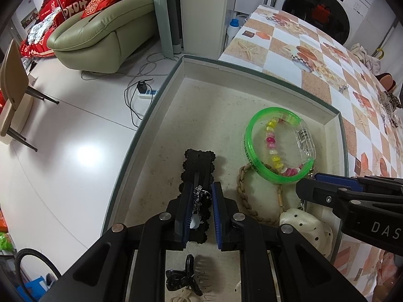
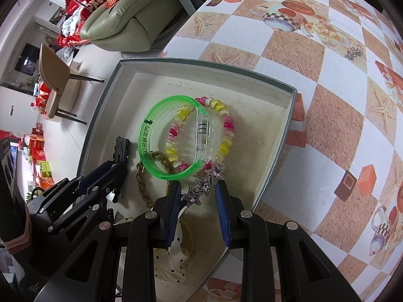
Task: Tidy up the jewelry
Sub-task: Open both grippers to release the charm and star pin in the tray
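A shallow cream box holds jewelry. In it lie a green bangle, a pink-yellow bead bracelet, a braided tan cord, a black scalloped hair clip and a dotted cream bow. My left gripper is open over the black clip, a small silver piece between its fingers. My right gripper is open around a rhinestone star clip lying in the box.
The box sits at the edge of a table with a checked tablecloth. More jewelry lies on the cloth. A small black claw clip lies near the left gripper's base. Beyond are floor, a sofa and a washing machine.
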`<state>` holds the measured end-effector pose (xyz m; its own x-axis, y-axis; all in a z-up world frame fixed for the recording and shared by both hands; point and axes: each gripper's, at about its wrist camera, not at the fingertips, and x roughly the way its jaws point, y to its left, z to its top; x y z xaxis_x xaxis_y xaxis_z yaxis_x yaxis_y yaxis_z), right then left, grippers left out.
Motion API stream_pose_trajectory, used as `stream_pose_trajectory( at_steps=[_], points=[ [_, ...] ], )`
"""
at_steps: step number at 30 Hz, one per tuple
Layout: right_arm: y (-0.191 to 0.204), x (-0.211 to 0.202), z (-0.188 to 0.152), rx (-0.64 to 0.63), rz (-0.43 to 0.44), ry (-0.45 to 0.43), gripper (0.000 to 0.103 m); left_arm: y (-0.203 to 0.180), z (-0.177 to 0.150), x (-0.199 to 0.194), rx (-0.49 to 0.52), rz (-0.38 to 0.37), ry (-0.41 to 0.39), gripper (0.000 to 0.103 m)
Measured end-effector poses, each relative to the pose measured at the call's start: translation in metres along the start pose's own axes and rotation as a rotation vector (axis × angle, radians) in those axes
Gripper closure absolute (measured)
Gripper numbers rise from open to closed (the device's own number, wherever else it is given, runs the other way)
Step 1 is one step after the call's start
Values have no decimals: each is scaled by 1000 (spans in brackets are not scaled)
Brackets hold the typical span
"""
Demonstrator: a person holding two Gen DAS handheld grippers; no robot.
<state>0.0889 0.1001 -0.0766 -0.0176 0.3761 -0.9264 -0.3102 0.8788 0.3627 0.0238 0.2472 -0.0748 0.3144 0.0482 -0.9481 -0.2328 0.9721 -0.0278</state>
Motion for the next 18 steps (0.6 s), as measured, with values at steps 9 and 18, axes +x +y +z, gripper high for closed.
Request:
stream_pose_trajectory(
  at_steps=[9, 18],
  points=[
    [-1, -27, -1, 4, 41, -43, 50, 1, 0, -3, -12, 16, 4, 83],
    [-5, -57, -15, 48, 29, -81, 49, 1, -2, -10, -21, 20, 20, 83]
  ],
)
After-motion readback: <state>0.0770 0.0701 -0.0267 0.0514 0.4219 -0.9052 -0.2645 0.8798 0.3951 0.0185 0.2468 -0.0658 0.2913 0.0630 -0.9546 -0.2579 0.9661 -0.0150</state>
